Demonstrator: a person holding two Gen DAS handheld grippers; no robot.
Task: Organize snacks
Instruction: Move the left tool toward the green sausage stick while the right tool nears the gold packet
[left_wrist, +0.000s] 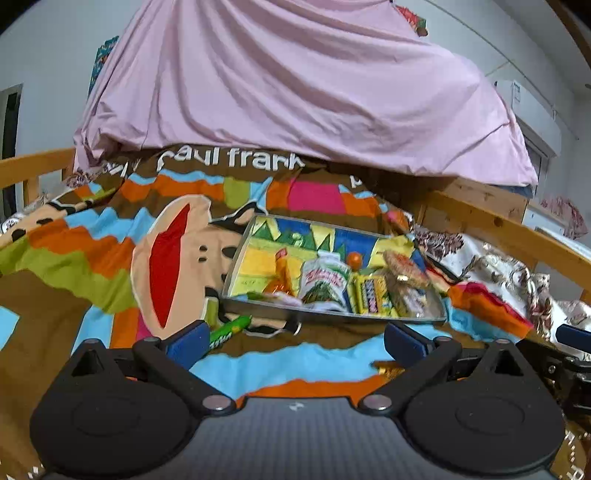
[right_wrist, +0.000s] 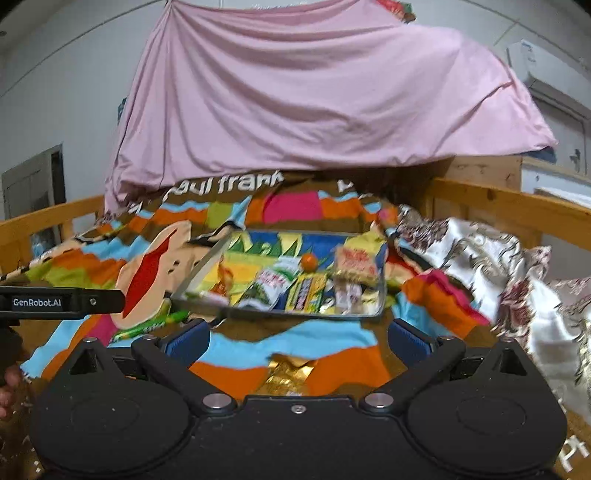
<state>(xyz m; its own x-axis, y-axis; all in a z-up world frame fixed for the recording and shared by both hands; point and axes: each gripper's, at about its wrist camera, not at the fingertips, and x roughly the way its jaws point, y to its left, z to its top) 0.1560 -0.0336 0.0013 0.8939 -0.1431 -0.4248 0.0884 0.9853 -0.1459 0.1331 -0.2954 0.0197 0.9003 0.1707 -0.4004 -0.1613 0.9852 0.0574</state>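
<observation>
A metal tray (left_wrist: 332, 314) (right_wrist: 295, 315) with a colourful lining sits on the patterned bedspread and holds several snack packets and a small orange ball (left_wrist: 354, 259) (right_wrist: 308, 261). A green candy tube (left_wrist: 231, 329) (right_wrist: 147, 326) lies on the bedspread just left of the tray's near corner. A gold-wrapped snack (right_wrist: 288, 373) (left_wrist: 388, 368) lies on the bedspread right in front of my right gripper. My left gripper (left_wrist: 295, 341) is open and empty, in front of the tray. My right gripper (right_wrist: 297, 339) is open and empty, with the gold snack between its fingers' line.
A pink sheet (left_wrist: 295, 85) hangs over the back of the bed. Wooden bed rails (left_wrist: 517, 229) (right_wrist: 517, 210) run along both sides. A crumpled floral cloth (right_wrist: 498, 258) lies to the right of the tray. The left gripper's body (right_wrist: 59, 302) shows at the right view's left edge.
</observation>
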